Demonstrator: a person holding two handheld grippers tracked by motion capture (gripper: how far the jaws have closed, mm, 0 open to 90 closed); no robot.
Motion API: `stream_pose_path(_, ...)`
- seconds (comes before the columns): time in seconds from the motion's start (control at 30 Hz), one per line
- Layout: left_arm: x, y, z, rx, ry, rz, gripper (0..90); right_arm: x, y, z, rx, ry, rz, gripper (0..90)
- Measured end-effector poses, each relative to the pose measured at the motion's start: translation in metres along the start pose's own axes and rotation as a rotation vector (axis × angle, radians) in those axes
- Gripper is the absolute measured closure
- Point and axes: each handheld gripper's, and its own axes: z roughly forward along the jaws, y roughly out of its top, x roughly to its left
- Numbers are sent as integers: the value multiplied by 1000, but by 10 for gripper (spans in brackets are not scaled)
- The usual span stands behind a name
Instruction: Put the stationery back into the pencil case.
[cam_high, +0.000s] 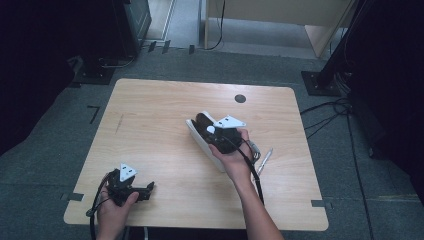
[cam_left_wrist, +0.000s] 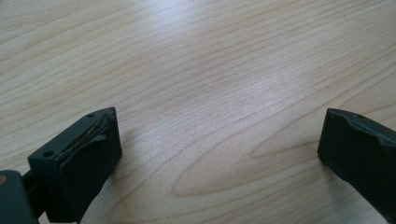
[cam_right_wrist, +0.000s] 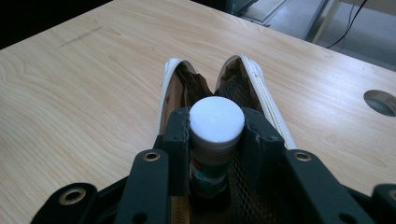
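Observation:
A white shoe with a dark lining lies near the table's middle; in the right gripper view the shoe opens away from the camera. My right gripper is shut on a small bottle with a white cap and a green label. The bottle stands upright, its lower end down inside the shoe's opening. From above, the right gripper sits over the shoe. My left gripper rests near the front left of the table; the left gripper is open with only bare wood between its jaws.
The wooden table has a round cable hole at its far right. A pen lies right of the shoe. Dark stands and cables surround the table on the floor.

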Motion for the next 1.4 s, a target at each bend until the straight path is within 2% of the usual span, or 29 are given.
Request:
stream_pose_path(0.77,0,0,0,0,0,0,0,-1,1,2,-1,4,7,648)
stream_pose_path(1.27,0,0,0,0,0,0,0,-1,1,-1,-6,12,9,651)
stream_pose_path(1.4,0,0,0,-1,1,-1,0,-3,0,-7,-11,19,15,635)
